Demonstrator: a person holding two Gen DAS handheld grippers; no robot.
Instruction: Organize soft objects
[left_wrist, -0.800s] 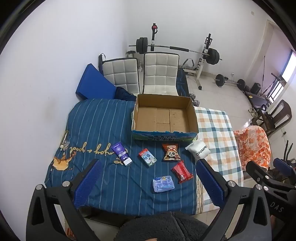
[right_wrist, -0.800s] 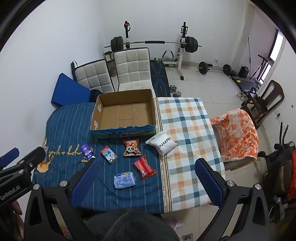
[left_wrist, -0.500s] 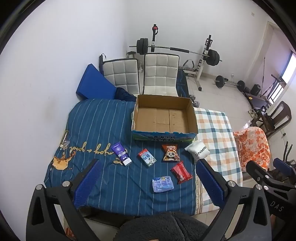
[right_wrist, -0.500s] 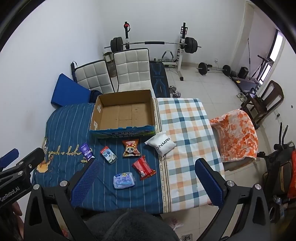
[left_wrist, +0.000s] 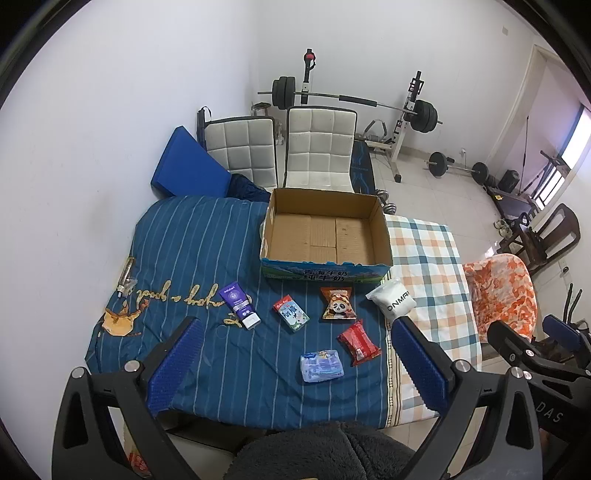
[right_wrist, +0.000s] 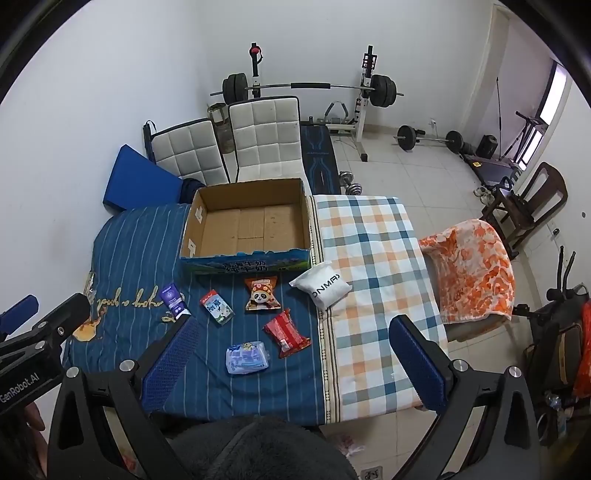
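Observation:
An empty open cardboard box (left_wrist: 327, 206) (right_wrist: 251, 192) stands at the back of a cloth-covered table. In front of it lie a purple tube (left_wrist: 239, 304) (right_wrist: 173, 298), a small milk carton (left_wrist: 291, 312) (right_wrist: 217, 307), a panda snack bag (left_wrist: 338, 303) (right_wrist: 261, 294), a white packet (left_wrist: 392, 302) (right_wrist: 320, 288), a red packet (left_wrist: 358, 342) (right_wrist: 286, 333) and a blue tissue pack (left_wrist: 321, 365) (right_wrist: 246, 357). My left gripper (left_wrist: 295, 363) and right gripper (right_wrist: 293, 363) are both open and empty, held high above the table's near edge.
Blue striped cloth (left_wrist: 177, 251) covers the left of the table, checked cloth (right_wrist: 369, 258) the right. Two white chairs (left_wrist: 317, 147) stand behind it. A chair with an orange blanket (right_wrist: 476, 266) stands to the right. Weight bench and barbells (right_wrist: 314, 86) fill the back.
Both views have shifted only slightly; the objects and the open grippers stand as before.

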